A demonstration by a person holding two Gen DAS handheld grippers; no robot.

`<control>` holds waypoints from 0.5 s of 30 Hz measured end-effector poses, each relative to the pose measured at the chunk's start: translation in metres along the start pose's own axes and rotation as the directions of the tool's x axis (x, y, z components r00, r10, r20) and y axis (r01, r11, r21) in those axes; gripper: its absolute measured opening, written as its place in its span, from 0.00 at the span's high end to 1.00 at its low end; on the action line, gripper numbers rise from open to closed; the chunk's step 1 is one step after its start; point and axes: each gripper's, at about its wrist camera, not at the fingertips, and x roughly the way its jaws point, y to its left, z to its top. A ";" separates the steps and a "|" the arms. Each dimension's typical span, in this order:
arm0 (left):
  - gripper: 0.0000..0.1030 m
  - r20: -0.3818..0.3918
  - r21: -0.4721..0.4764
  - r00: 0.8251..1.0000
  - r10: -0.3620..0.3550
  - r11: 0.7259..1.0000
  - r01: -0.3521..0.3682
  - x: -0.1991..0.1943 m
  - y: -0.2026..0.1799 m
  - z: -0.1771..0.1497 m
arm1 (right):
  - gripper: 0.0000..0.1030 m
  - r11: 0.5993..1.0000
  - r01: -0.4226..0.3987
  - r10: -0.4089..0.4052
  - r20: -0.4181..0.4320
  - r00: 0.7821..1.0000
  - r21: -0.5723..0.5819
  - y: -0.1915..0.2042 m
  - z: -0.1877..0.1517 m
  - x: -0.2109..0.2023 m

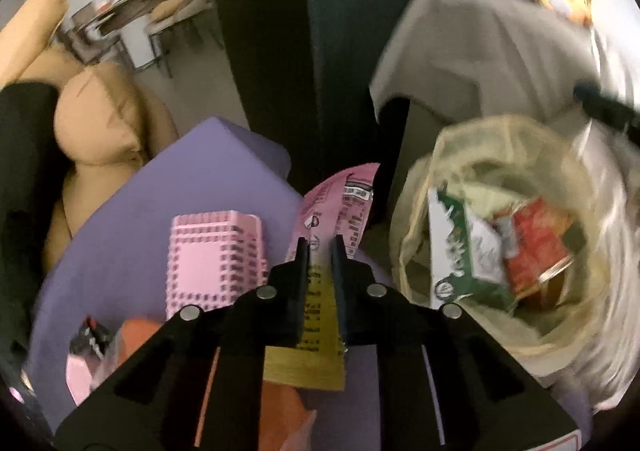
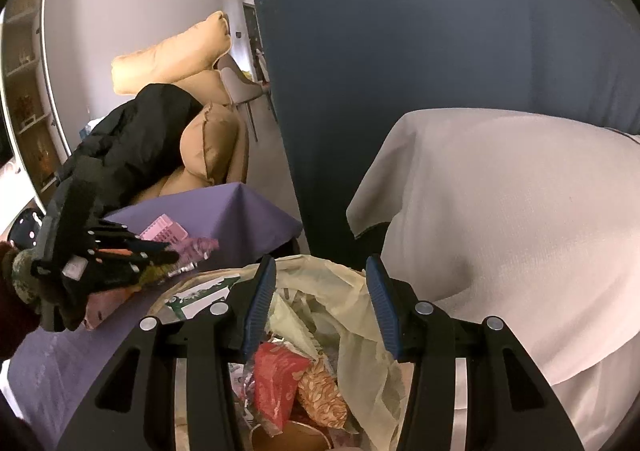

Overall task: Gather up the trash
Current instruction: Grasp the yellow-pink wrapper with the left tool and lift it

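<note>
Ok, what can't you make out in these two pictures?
- Wrapper print: left wrist view, too small and blurred; left tool covers its middle.
- Bag far rim: left wrist view, motion blur.
- Bag bottom: right wrist view, right tool and trash hide it.
- Orange item: left tool covers it.

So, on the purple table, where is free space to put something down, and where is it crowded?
Bare purple cloth lies left of and behind the pink basket, toward the far corner. The near-left corner is crowded with wrappers. The left gripper pinches a pink packet. The trash bag bounds the right side.
</note>
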 end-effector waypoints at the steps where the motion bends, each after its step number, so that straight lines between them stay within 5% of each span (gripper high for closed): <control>1: 0.89 0.040 -0.038 0.999 -0.015 0.999 0.017 -0.013 0.005 -0.001 | 0.57 1.000 -0.004 0.004 0.001 1.000 0.001 0.002 0.000 -0.001; 4: 0.89 0.141 -0.143 0.989 -0.051 0.987 0.072 -0.053 0.020 -0.005 | 0.57 1.000 -0.028 0.028 0.000 1.000 -0.012 0.016 0.002 -0.002; 10: 0.88 0.267 -0.227 0.964 -0.005 0.971 0.068 -0.120 0.033 -0.020 | 0.55 0.994 -0.079 0.079 -0.011 0.997 -0.081 0.063 0.002 0.000; 15: 0.87 0.285 -0.321 0.944 0.167 0.944 -0.070 -0.160 0.046 -0.063 | 0.47 0.973 -0.158 0.149 -0.065 0.987 -0.168 0.112 -0.005 0.008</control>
